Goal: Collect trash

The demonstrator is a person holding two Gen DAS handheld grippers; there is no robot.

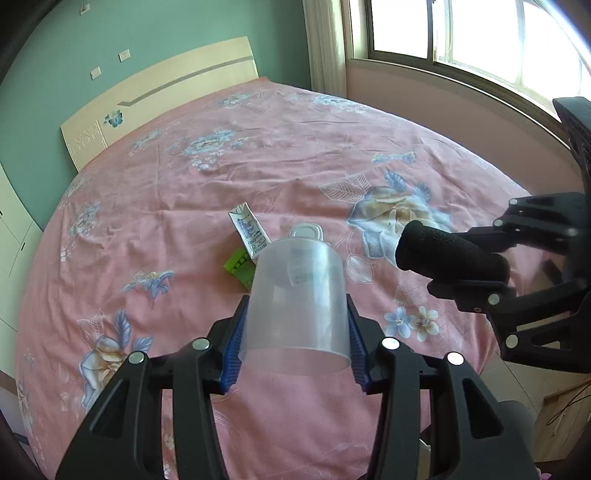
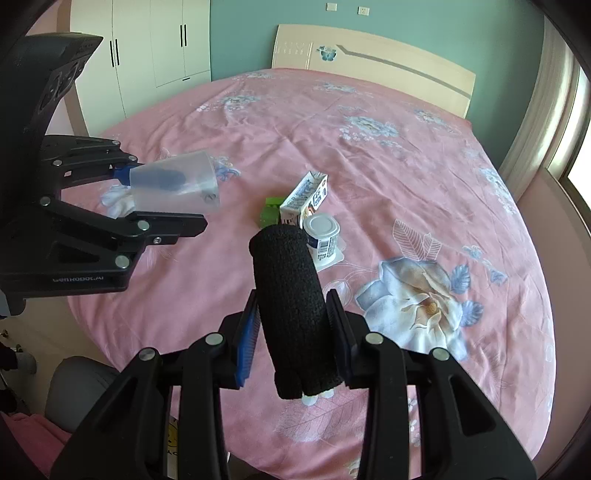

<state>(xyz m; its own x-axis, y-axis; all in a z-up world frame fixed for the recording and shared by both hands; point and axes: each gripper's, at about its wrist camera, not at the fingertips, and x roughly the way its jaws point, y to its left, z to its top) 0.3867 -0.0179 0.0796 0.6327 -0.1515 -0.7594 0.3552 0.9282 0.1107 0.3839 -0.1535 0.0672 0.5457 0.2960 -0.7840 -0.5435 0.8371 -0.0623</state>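
Observation:
My left gripper (image 1: 295, 332) is shut on a clear plastic cup (image 1: 297, 299), held above the pink floral bed; from the right wrist it shows at the left, gripper (image 2: 166, 195) around the cup (image 2: 177, 182). My right gripper (image 2: 295, 328) is shut on a black foam roll (image 2: 291, 306), which also appears at the right as the roll (image 1: 450, 254). On the bed lie a white milk carton (image 2: 304, 197), a small green box (image 2: 269, 214) and a white yogurt cup (image 2: 321, 236). In the left wrist view the carton (image 1: 248, 230) and green box (image 1: 238, 267) sit just beyond the clear cup.
The bed (image 1: 258, 166) fills both views, with a wooden headboard (image 2: 373, 55) at its far end. White wardrobes (image 2: 147, 48) stand on one side and a window (image 1: 480, 33) with a curtain on the other. A grey bin (image 2: 77, 387) stands below the bed's near edge.

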